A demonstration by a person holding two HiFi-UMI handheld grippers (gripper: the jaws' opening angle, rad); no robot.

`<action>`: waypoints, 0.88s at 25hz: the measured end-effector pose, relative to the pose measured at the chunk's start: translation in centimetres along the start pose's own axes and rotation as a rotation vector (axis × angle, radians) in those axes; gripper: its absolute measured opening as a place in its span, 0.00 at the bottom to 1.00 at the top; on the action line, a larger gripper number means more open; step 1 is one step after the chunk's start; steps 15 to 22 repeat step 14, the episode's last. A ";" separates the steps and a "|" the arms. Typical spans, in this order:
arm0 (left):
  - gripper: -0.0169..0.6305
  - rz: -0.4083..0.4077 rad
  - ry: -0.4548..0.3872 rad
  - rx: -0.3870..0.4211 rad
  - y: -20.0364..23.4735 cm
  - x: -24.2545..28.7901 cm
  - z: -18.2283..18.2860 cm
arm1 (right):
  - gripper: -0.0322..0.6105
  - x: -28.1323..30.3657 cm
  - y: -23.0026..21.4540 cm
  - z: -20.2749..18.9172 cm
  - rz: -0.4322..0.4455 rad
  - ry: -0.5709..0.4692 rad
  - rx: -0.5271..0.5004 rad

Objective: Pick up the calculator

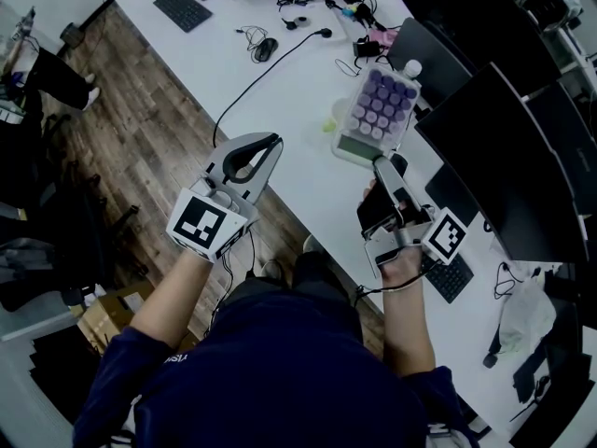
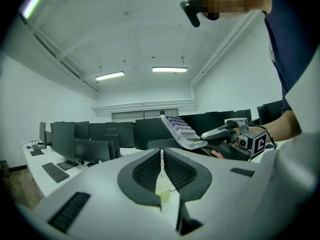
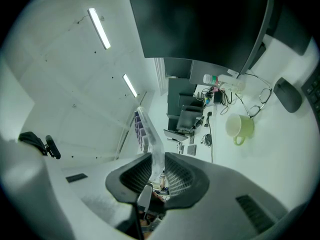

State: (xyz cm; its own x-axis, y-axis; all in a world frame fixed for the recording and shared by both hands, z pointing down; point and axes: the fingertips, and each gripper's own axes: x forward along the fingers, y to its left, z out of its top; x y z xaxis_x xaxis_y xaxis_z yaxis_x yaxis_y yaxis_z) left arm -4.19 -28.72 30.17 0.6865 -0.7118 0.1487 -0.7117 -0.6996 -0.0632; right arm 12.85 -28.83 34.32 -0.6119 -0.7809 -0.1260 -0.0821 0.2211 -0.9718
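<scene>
The calculator (image 1: 378,108), pale with purple keys, is lifted off the white desk (image 1: 289,91). My right gripper (image 1: 381,164) is shut on its near edge. In the right gripper view the calculator (image 3: 146,129) runs edge-on out from between the pads of the right gripper (image 3: 156,171). My left gripper (image 1: 273,146) hangs over the desk's front edge to the calculator's left, shut with nothing in it. The left gripper view has that gripper (image 2: 161,166) with its pads together, and the calculator (image 2: 181,130) tilted up in the air to the right.
A green mug (image 1: 332,119) stands on the desk just left of the calculator. Black monitors (image 1: 522,147) line the right side. A keyboard (image 1: 182,9), a mouse (image 1: 264,49) and cables lie farther back. A second keyboard (image 1: 450,278) is by my right hand. Wooden floor (image 1: 159,138) lies at left.
</scene>
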 end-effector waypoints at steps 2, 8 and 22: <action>0.09 0.000 -0.001 -0.001 -0.1 0.0 0.0 | 0.18 0.0 0.0 0.0 0.001 0.000 0.000; 0.09 -0.003 -0.003 0.000 -0.2 -0.2 0.0 | 0.18 -0.2 0.0 -0.3 -0.001 -0.002 0.003; 0.09 -0.004 -0.002 -0.001 -0.4 0.1 0.1 | 0.18 -0.3 0.0 0.0 0.001 -0.002 0.005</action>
